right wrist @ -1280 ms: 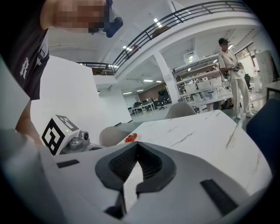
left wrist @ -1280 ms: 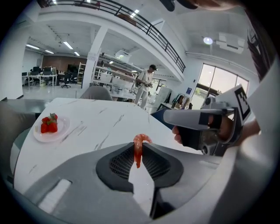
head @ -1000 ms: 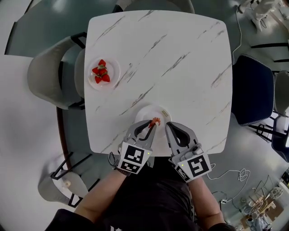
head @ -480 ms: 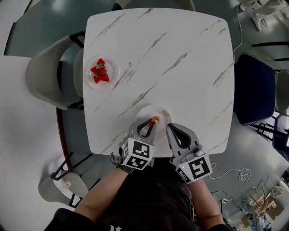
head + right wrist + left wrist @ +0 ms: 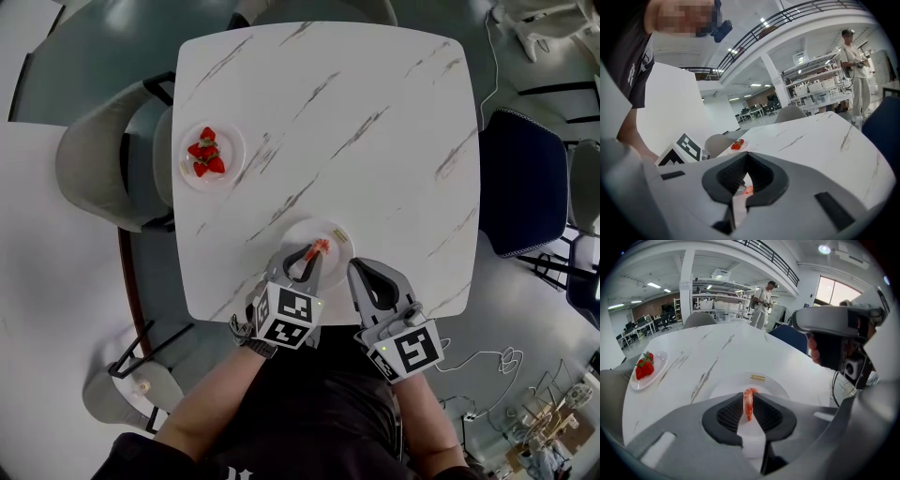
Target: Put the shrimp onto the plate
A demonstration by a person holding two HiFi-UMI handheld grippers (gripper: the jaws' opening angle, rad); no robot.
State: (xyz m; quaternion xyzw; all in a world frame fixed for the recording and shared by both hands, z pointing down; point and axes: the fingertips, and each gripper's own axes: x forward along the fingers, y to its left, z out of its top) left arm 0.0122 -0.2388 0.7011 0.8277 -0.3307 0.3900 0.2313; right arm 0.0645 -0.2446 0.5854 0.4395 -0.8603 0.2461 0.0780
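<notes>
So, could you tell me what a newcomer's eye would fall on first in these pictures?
The orange shrimp stands out first, pinched between the fingers of the left gripper over the white plate at the near edge of the marble table. Next come the red strawberries on a small plate at the table's left edge. The right gripper sits shut and empty beside the left one.
</notes>
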